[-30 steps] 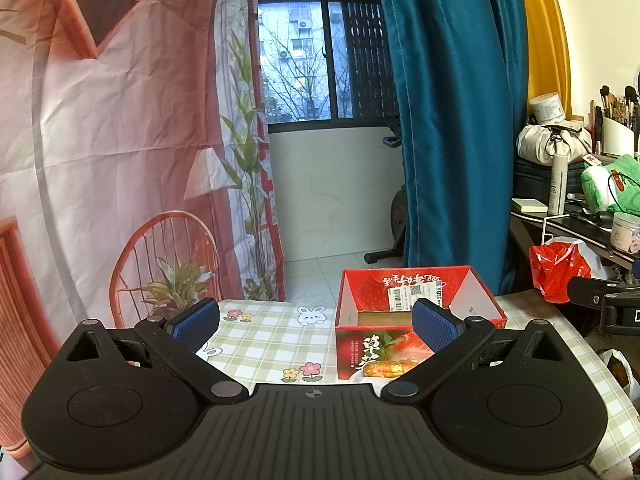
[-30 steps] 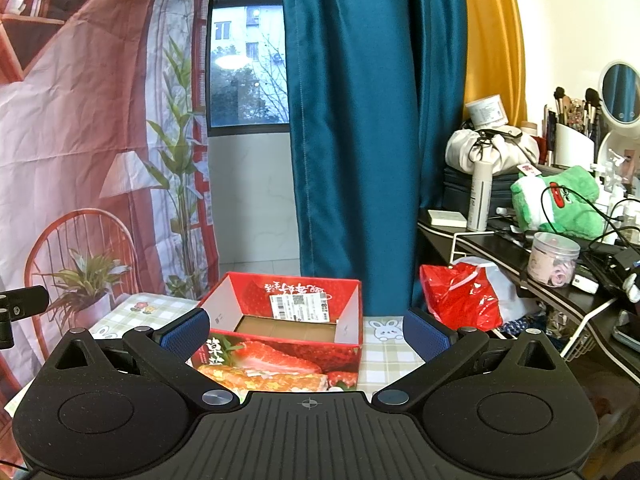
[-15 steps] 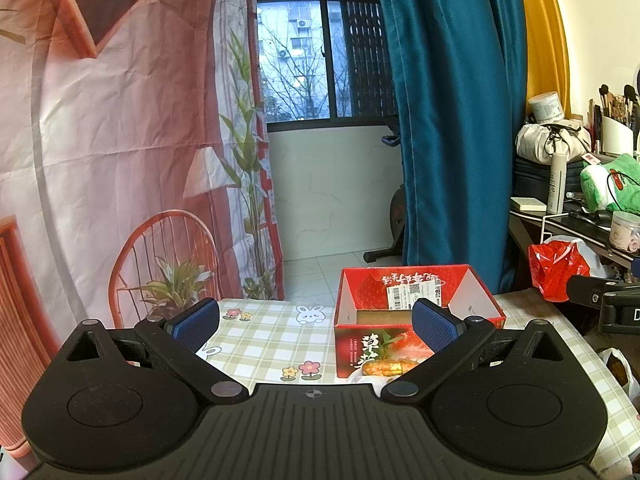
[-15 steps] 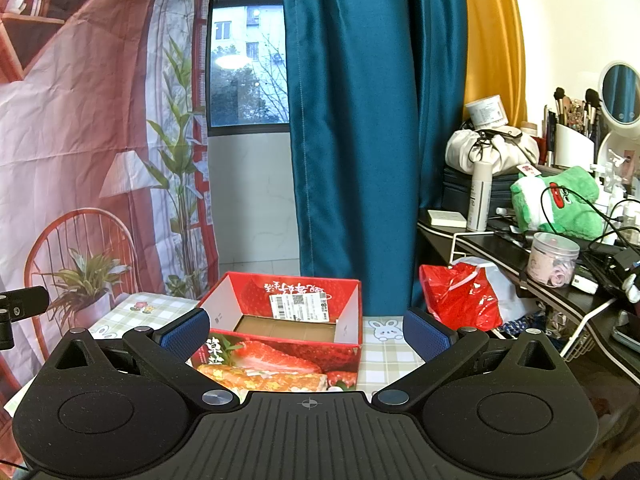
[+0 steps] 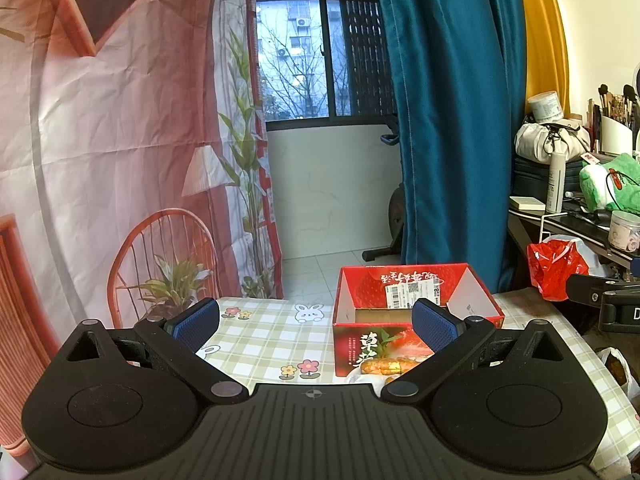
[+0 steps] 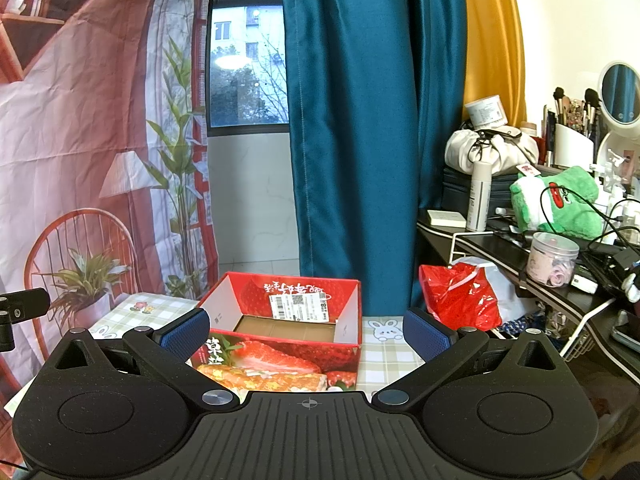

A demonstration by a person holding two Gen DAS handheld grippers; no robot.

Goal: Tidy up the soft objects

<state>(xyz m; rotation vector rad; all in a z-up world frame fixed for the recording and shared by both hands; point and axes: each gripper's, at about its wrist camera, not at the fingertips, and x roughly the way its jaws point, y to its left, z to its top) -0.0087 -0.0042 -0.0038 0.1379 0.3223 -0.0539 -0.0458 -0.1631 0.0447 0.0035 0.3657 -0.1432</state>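
Observation:
A red strawberry-print cardboard box (image 5: 416,280) stands open and empty on the checked tablecloth (image 5: 272,340); it also shows in the right wrist view (image 6: 288,292). An orange soft object (image 5: 382,366) lies against the box's front; in the right wrist view it is the orange soft object (image 6: 264,382), partly hidden by the gripper body. My left gripper (image 5: 316,322) is open and empty, above the table left of the box. My right gripper (image 6: 306,332) is open and empty, in front of the box.
A teal curtain (image 6: 360,120) hangs behind the table. A red plastic bag (image 6: 460,296) sits right of the table. A cluttered dark shelf (image 6: 520,248) holds a green plush (image 6: 560,204), a jar and cables. A printed backdrop (image 5: 120,140) stands on the left.

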